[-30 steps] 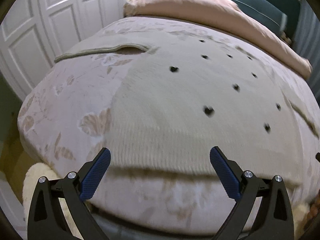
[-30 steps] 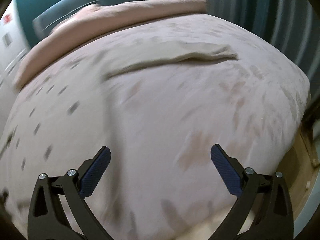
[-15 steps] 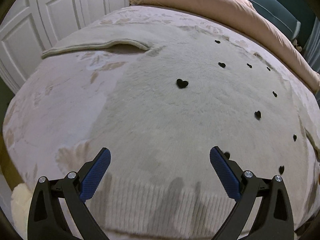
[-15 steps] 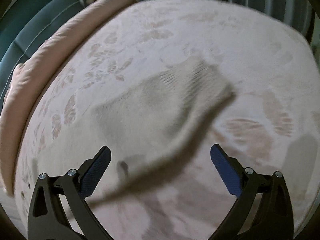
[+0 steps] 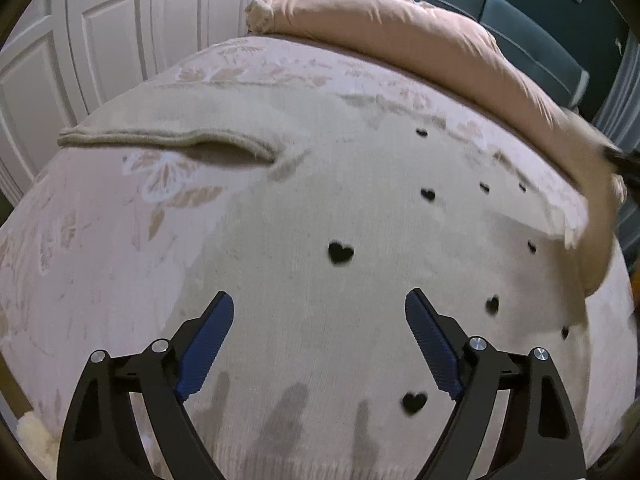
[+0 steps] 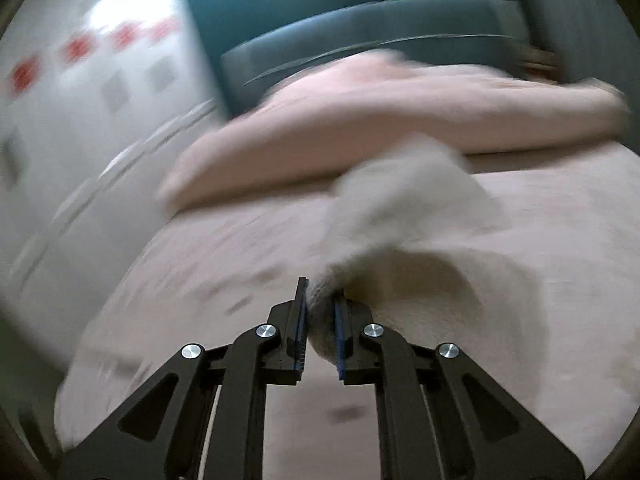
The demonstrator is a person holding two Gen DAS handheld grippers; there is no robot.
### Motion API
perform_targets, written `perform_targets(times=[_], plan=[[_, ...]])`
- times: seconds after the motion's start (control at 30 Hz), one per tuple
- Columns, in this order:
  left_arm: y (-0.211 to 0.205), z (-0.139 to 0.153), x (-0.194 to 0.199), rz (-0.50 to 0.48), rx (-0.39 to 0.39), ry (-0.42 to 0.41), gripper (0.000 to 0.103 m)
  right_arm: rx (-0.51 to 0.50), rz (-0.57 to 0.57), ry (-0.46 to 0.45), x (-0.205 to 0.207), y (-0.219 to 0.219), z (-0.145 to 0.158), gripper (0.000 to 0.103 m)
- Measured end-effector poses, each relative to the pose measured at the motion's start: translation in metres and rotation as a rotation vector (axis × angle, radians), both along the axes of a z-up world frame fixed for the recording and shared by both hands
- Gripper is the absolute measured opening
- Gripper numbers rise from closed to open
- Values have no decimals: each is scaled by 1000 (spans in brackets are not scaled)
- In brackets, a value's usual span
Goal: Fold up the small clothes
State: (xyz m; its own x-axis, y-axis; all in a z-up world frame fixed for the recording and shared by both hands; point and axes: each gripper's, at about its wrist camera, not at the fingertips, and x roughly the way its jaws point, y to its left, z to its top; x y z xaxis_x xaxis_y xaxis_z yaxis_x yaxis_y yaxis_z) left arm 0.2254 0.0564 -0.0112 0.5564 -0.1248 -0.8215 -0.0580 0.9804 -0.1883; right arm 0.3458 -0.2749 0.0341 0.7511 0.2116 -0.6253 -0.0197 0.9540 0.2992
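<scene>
Left wrist view, nearest first: left tongs [image 5: 320, 344] over the lower body of a cream sweater [image 5: 320, 220], pointing steeply down at it. Jaws wide but closing; sweater cloth lies under the gap, pads not pressing on anything. Finger shadows fall on the ribbed hem near the bed's [image 5: 80, 240] near edge.

Sweater lies spread flat across the middle of the bed, front up, small black hearts [image 5: 341, 253] scattered over it. One sleeve [image 5: 168, 138] is stretched out flat toward the bed's left edge, not yet folded in.

Right wrist view, heavily blurred: right tongs [image 6: 320, 336] nearly closed and closing, pads clamped on a bunched fold of cream knit, probably the other sleeve's [image 6: 400, 208] cuff, though the blur leaves that unsure. The cloth rises off the bed from the grip and arches forward. In the left view the same sleeve shows as a smeared lifted strip at the bed's right edge.

Beyond: rolled pink duvet [image 5: 420, 48] along the bed's far edge, teal headboard [image 5: 520, 20] behind, white panelled doors [image 5: 100, 40] at left.

Progress, as judged: early. Garment laid out; first sleeve fold just begun on the right side. Left sleeve, body fold all remain.
</scene>
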Motion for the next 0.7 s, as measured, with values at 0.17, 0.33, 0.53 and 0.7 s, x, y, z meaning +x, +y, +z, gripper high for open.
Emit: perform_targets(times=[0.17,0.33,0.53,0.7], plan=[[7,4,14,8,-77,13,86,-129,135,133,-8,104,-75,48],[8,-6,48,-12,-171,59,86,-6,-17,167,-64,52,-91,56],[-2,-29,109,57,-349,98,86,137,-245,236,-97,-51,-103,59],[-19,-56,150,122,-373,157,69,334,-367,256,-81,-96,-123,63]])
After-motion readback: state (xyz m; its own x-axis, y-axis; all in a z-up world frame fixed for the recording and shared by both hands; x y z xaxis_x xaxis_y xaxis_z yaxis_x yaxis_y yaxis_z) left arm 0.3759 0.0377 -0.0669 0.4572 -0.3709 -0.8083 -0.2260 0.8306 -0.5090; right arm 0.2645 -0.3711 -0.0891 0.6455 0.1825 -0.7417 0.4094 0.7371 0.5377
